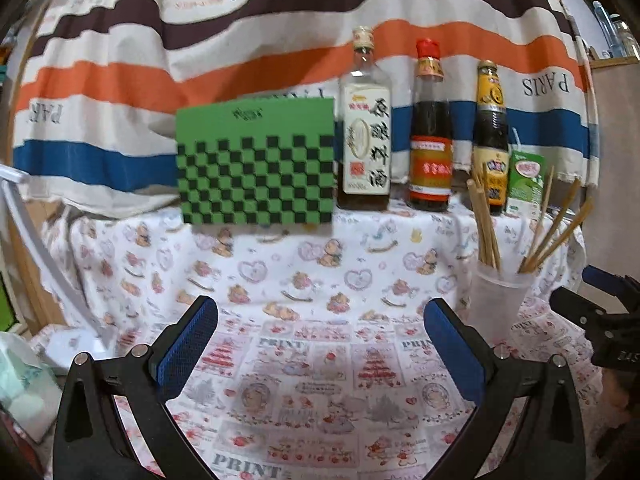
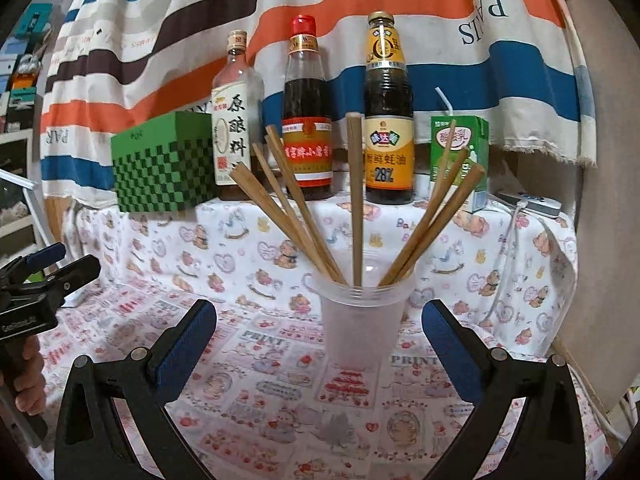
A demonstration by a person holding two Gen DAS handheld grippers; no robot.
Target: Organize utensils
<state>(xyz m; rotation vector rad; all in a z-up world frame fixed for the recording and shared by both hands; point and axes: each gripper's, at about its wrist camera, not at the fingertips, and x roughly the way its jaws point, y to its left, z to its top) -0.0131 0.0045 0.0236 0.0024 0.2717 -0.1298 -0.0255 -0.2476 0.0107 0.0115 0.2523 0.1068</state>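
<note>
Near the middle of the desk (image 2: 256, 392) stands a cup (image 2: 362, 320) full of chopsticks (image 2: 354, 200). Right gripper (image 2: 318, 344) has its jaws wide open, empty, just before the cup. Left gripper (image 1: 320, 344), at nine o'clock, is open and empty too. Three bottles (image 2: 388, 120) stand at twelve o'clock.

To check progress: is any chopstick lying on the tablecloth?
No, in the right wrist view all the chopsticks stand inside the plastic cup.

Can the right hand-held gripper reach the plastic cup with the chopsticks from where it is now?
Probably yes. The right hand-held gripper is open, the plastic cup stands straight ahead between its fingers, and only bare tablecloth lies in between.
</note>
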